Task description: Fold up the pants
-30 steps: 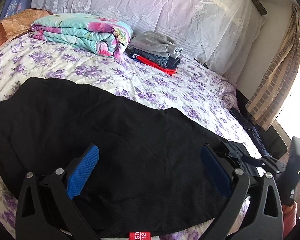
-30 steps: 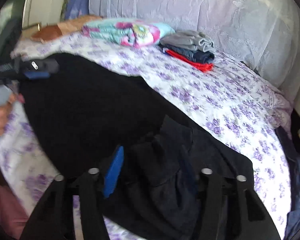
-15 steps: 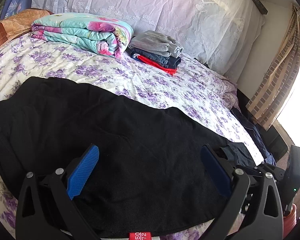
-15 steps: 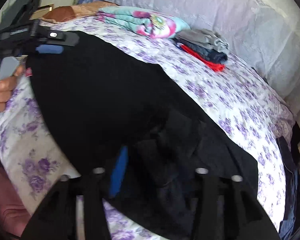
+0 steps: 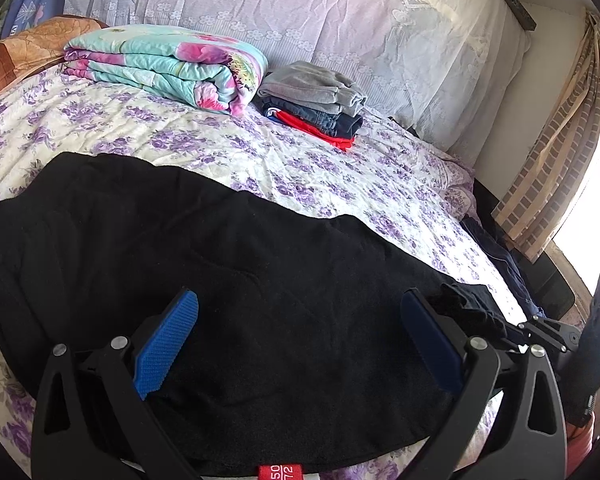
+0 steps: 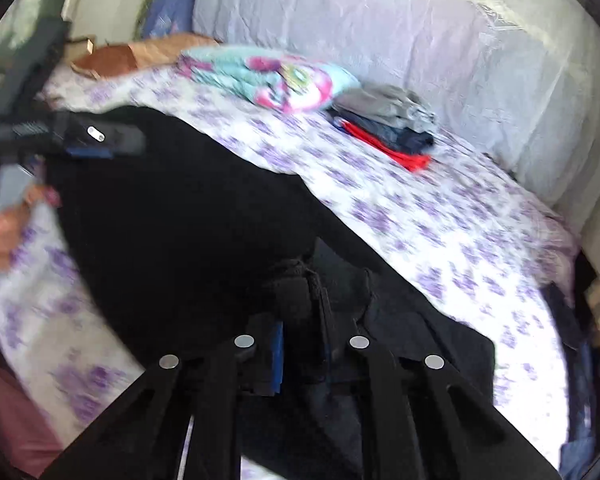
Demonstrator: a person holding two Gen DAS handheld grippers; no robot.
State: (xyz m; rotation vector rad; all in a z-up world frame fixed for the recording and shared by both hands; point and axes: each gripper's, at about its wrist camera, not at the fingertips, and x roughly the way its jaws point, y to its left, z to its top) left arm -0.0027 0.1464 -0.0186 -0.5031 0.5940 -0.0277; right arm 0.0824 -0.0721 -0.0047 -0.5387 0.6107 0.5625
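The black pants point(image 5: 228, 280) lie spread flat across the bed point(image 5: 340, 176), filling the near half. The left claw point(image 5: 300, 344) hangs over them with its blue pads wide apart, gripping nothing. The right claw point(image 6: 304, 344) has just been closing and now pinches a bunched fold of the pants at six o'clock. A stack of folded clothes point(image 5: 312, 100) sits toward twelve o'clock.
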